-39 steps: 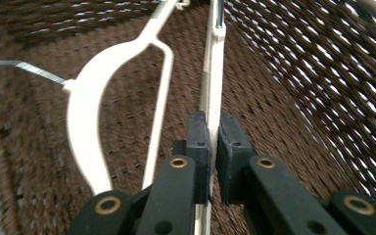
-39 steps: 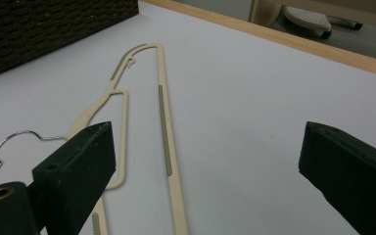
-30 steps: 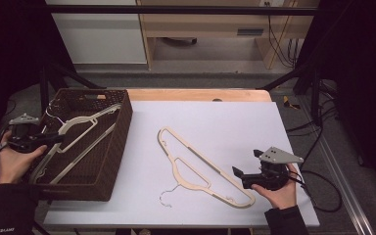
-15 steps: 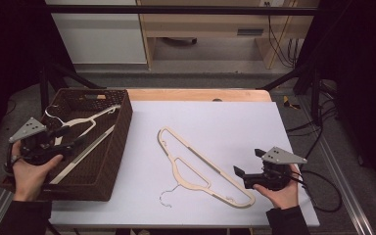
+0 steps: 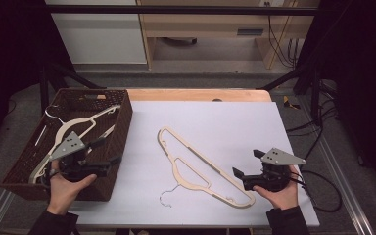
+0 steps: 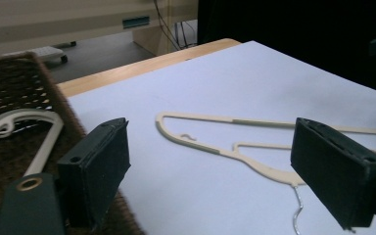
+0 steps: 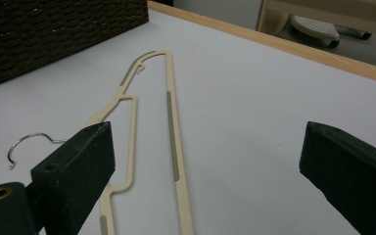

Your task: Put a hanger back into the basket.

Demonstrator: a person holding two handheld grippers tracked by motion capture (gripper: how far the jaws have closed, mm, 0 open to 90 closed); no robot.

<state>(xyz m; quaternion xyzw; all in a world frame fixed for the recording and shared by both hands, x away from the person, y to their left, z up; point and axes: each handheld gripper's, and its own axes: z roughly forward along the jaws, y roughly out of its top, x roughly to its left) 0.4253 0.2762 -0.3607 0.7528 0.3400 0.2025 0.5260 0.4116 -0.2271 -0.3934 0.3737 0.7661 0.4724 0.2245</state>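
Empty left hand-held gripper (image 5: pixel 108 160), apparently over basket (image 5: pixel 120 128) rim

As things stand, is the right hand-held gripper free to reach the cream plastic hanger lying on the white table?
Probably yes: the right hand-held gripper is open beside the cream plastic hanger, with nothing between them.

cream hanger (image 5: pixel 203 169), dark brown woven basket (image 5: pixel 120 132)

Place: you're in a lab | Signs: black frame rail (image 5: pixel 186 9) over your table (image 5: pixel 225 122), loose cables (image 5: pixel 279 39), dark curtains (image 5: pixel 10 49) on both sides
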